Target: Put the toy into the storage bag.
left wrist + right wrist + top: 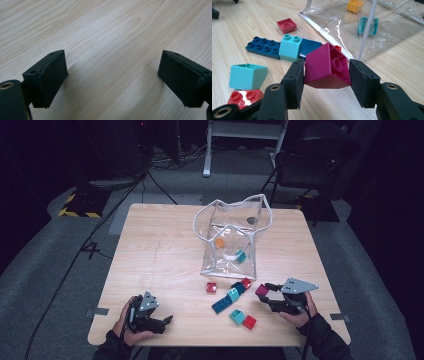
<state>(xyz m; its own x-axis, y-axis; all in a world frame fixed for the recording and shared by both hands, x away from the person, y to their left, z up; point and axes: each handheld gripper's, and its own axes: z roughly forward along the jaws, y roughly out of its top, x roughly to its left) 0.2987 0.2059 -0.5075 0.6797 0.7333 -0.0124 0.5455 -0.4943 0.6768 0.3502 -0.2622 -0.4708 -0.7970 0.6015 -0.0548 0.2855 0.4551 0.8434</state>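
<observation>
Magenta block [325, 66] sat clamped between the jaws of the right hand-held gripper [325, 80], tilted so its hollow underside faced the camera riding on that gripper. From above, the block [261, 290] was at the tip of the right hand-held gripper [267, 292], near the bench's [160, 255] front right, just off the clear bag's [232, 237] front corner.

The bag stood open near the middle of the bench, with an orange block [219, 242] and a teal block [241, 256] inside it. Through its clear wall the right gripper view showed the same orange [354, 6] and teal [368, 25] pieces.

Loose blocks lay on the wood in front of the bag: a small red one [211, 287] by itself, a long dark blue plate [221, 304] with a light teal block [233, 294] on it, and nearer the person another light teal block [237, 316] touching a red one [249, 322].

The left hand-held gripper [159, 322] rested at the front left corner, well apart from the blocks. Its jaws stood wide apart over bare wood [112, 32], holding nothing.
</observation>
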